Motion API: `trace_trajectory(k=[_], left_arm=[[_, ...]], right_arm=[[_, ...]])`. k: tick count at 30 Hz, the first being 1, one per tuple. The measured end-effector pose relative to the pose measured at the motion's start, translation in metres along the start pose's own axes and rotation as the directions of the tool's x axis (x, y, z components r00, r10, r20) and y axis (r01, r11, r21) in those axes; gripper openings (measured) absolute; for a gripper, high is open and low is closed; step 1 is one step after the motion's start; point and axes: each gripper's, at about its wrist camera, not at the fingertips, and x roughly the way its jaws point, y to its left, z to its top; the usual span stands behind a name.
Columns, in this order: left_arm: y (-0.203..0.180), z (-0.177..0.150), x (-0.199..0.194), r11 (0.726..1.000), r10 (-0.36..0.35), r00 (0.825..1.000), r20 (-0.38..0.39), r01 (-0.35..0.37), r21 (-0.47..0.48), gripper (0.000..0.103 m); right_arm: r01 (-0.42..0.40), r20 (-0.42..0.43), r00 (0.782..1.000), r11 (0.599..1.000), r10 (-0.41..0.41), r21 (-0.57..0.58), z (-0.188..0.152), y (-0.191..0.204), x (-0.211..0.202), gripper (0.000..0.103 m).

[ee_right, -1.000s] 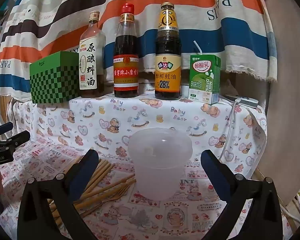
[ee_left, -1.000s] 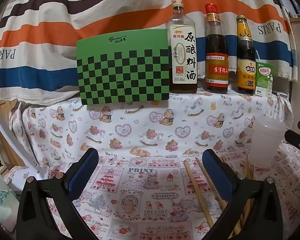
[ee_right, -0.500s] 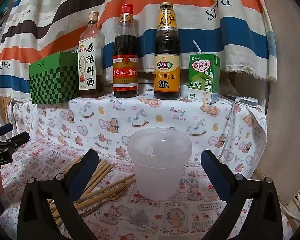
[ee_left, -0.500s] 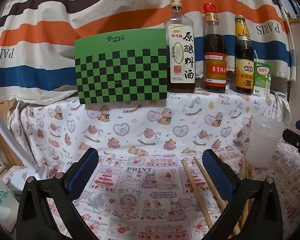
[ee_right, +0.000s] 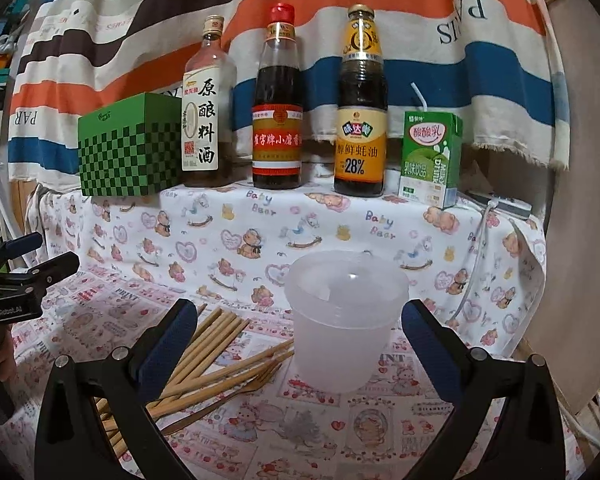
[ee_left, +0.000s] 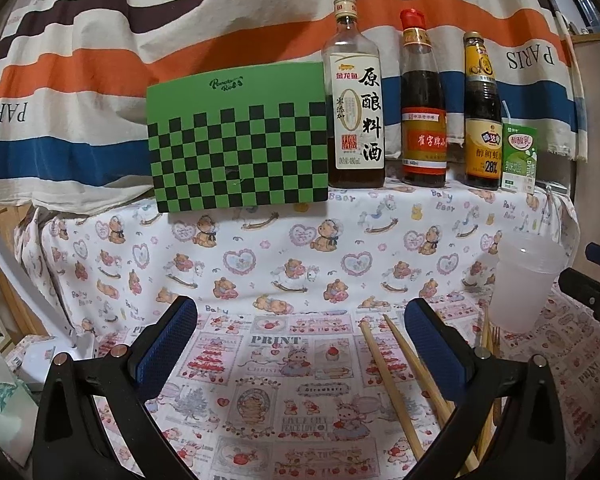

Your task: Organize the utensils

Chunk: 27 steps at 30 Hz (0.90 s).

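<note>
Both tongs stand wide apart with nothing between their blue pads. The left tongs (ee_left: 300,344) hang over the printed cloth of the worktop (ee_left: 260,392), with 2 bamboo chopsticks (ee_left: 396,380) lying on the cloth just inside the right finger and running near to far. The right tongs (ee_right: 298,344) face a translucent plastic cup (ee_right: 342,320) that stands upright on the cloth between the 2 fingers' line and a little farther off. Left of the cup lies a loose pile of chopsticks (ee_right: 212,344) fanned across the cloth, with a thin fork (ee_right: 256,384) among them, its prongs near the cup's base. On the raised shelf at the far side stand a green checkered box (ee_right: 130,152), 3 sauce bottles (ee_right: 278,108) and a green drink carton (ee_right: 430,156), all in front of a striped cloth (ee_right: 420,60).
</note>
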Motion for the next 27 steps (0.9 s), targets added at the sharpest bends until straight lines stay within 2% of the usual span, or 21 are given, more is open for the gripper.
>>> trace_trajectory(k=[7, 13, 18, 27], left_arm=[[0.003, 0.0, -0.003, 1.0, 0.025, 1.0, 0.009, -0.025, -0.015, 0.103], [0.007, 0.002, -0.013, 0.999, 0.027, 0.997, 0.073, -0.024, -0.043, 0.103], [0.002, 0.002, -0.007, 0.998, 0.068, 0.997, 0.041, -0.067, -0.016, 0.103], [0.009, 0.0, -0.001, 0.997, 0.06, 0.998, 0.007, -0.06, -0.047, 0.103]], right_arm=[[0.003, -0.002, 1.0, 1.0, -0.003, -0.004, -0.001, 0.002, 0.0, 0.103], [0.003, -0.014, 1.0, 1.0, -0.003, 0.001, -0.001, 0.001, 0.002, 0.103], [0.006, -0.013, 1.0, 1.0, -0.006, 0.004, 0.0, 0.0, 0.002, 0.103], [0.003, -0.007, 1.0, 1.0, -0.003, -0.003, 0.0, 0.001, 0.001, 0.103]])
